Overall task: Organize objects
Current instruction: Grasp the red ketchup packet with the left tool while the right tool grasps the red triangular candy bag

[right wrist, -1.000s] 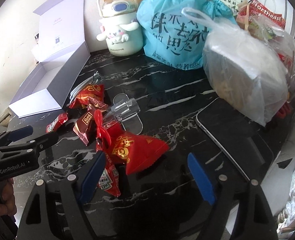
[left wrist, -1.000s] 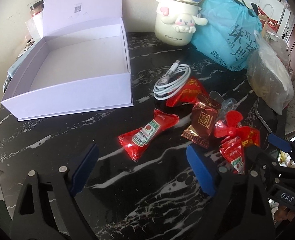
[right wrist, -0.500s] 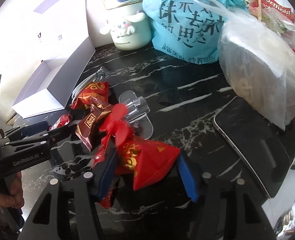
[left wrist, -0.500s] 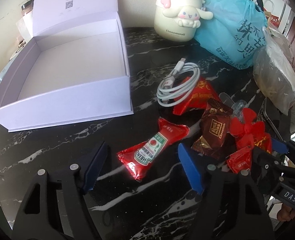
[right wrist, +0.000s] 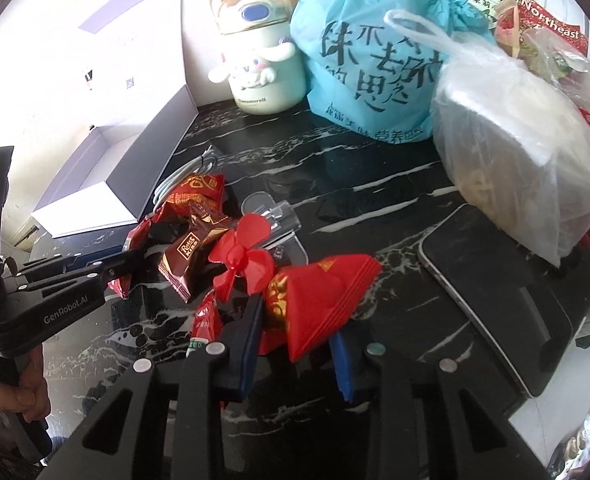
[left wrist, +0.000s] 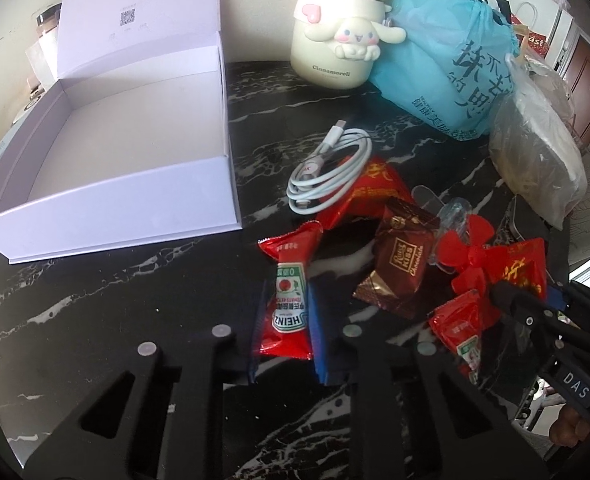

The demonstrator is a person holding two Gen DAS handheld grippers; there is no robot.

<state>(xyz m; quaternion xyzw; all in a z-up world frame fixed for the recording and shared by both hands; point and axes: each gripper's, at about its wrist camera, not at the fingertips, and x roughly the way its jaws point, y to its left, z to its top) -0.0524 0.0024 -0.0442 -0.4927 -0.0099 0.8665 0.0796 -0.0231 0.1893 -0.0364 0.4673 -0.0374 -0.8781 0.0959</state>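
My left gripper [left wrist: 282, 328] pinches the ketchup sachet [left wrist: 289, 300], long axis running along my fingers, pointing away. My right gripper [right wrist: 295, 344] pinches the red pouch [right wrist: 315, 300] crosswise. The open white box [left wrist: 115, 152] sits up-left of the sachet, nearer my left, so that one probably drops first.
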